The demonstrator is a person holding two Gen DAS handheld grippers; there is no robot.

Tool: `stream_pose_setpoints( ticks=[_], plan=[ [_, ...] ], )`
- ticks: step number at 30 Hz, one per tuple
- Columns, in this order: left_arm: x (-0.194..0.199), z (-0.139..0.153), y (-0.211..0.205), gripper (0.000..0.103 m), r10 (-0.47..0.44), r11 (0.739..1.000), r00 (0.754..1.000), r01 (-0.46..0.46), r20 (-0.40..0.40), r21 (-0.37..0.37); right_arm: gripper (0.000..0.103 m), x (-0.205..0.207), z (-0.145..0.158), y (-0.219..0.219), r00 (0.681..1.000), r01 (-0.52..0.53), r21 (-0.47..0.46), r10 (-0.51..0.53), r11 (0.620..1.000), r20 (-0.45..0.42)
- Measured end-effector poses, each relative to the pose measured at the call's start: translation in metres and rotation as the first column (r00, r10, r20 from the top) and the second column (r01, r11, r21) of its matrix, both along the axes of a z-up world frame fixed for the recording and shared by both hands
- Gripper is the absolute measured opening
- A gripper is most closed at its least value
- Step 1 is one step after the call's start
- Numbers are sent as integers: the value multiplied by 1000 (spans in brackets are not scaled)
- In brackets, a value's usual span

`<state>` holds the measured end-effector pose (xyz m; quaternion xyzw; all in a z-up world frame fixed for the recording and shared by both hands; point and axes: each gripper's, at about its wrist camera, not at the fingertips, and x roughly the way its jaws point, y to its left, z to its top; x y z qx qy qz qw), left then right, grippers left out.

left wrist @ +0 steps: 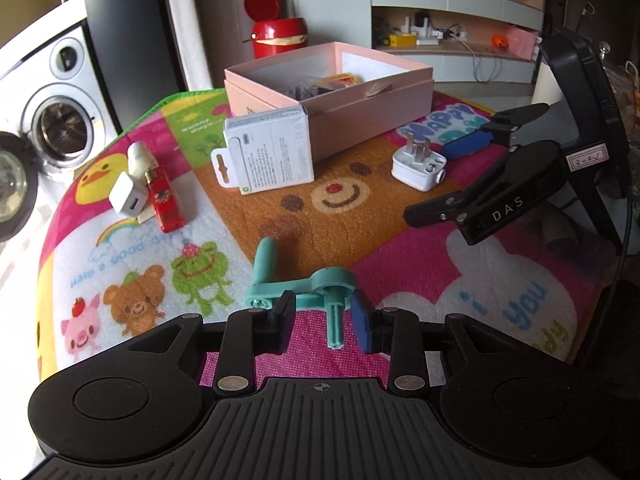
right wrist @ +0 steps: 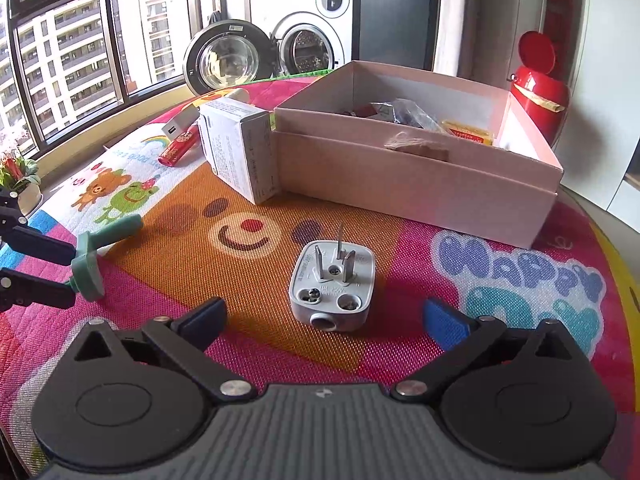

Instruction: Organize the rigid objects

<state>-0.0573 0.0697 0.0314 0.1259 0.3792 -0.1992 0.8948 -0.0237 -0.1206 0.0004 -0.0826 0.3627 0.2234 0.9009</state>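
A teal plastic crank handle [left wrist: 304, 286] lies on the colourful mat between the fingers of my left gripper [left wrist: 322, 318]; the jaws are narrow around its arm and stub, and contact is not clear. It also shows in the right wrist view [right wrist: 94, 258] with the left gripper [right wrist: 52, 272] around it. My right gripper [right wrist: 324, 318] is open, just short of a white three-pin plug [right wrist: 332, 284], which also shows in the left wrist view [left wrist: 418, 166]. The right gripper [left wrist: 460, 172] is seen there too. A pink open box [left wrist: 332, 96] holds several items.
A white carton [left wrist: 268, 152] leans on the pink box [right wrist: 416, 176]. A white USB charger [left wrist: 128, 200], a red lighter [left wrist: 166, 202] and a white tube [left wrist: 138, 156] lie at the mat's left. A red bin [left wrist: 280, 36] and a washing machine [left wrist: 60, 120] stand beyond.
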Motion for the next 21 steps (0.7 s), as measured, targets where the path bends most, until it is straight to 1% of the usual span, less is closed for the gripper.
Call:
stream_pose_setpoints(
  ticks=[5,8,10,13,15,17,19,21],
  plan=[
    [34,-11,-10,35,101,994,995,-101,-2,-31,103,0,0,0,1000,0,0,0,1000,0],
    [48,-11,-10,35,156,986,988,-156,-8,-61,103,0,0,0,1000,1,2,-1,1000,0],
    [52,-9,-9,35,174,981,985,-175,-15,-80,103,0,0,1,1000,1,2,-1,1000,0],
    [54,-8,-9,34,163,979,986,-167,-44,-114,103,0,0,1,1000,1,2,-1,1000,0],
    [53,-10,-11,34,135,976,987,-147,-85,-162,103,0,0,0,1000,1,2,-1,1000,0],
    [49,-9,-12,33,89,970,991,-109,-104,-215,103,0,0,0,1000,1,2,-1,1000,0],
    [42,-2,-12,33,32,963,996,-54,-89,-266,103,0,0,0,1000,1,2,-1,1000,0],
    [38,9,-7,34,35,962,999,-45,-40,-269,103,0,0,0,1000,1,2,-1,1000,0]
  ],
)
